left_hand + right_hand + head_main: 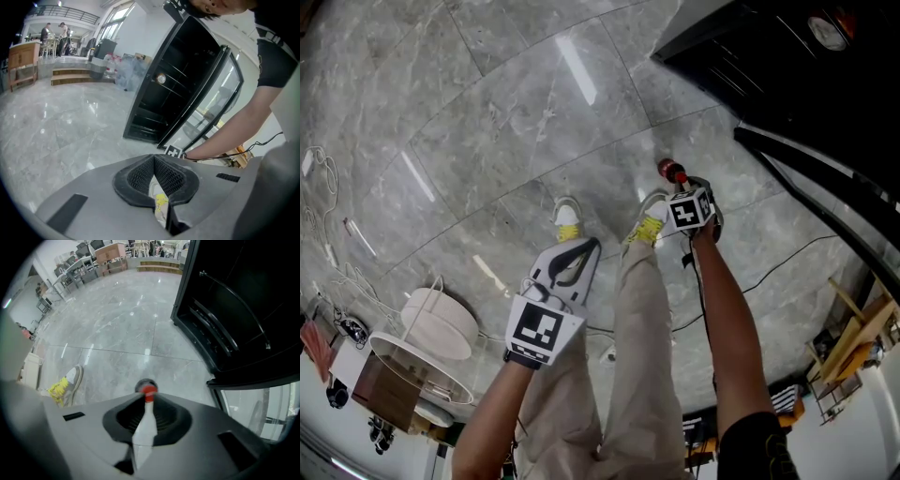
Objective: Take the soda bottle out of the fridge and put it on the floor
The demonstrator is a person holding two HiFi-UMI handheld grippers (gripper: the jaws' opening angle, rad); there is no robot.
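Fingers of the right gripper point(148, 397) stand slightly apart, with bare floor showing down the slot between them and nothing pinched. Those of the left gripper point(153, 159) meet at the tips, empty. Grey marble floor point(487, 112) fills most of the head view. The black fridge point(787, 75) stands at its right edge, its glass door point(220, 101) open, as fits a bottle lifted out. Just ahead of the person's right shoe point(649, 225) the soda bottle point(671, 171) appears to stand upright on the floor. Its red cap point(149, 391) lies just past the right fingertips, so I judge it set down and free, the task all but done. The right arm reaches straight down, its gripper aimed at the cap. The left arm is held before the legs, its gripper slanting downward, idle.
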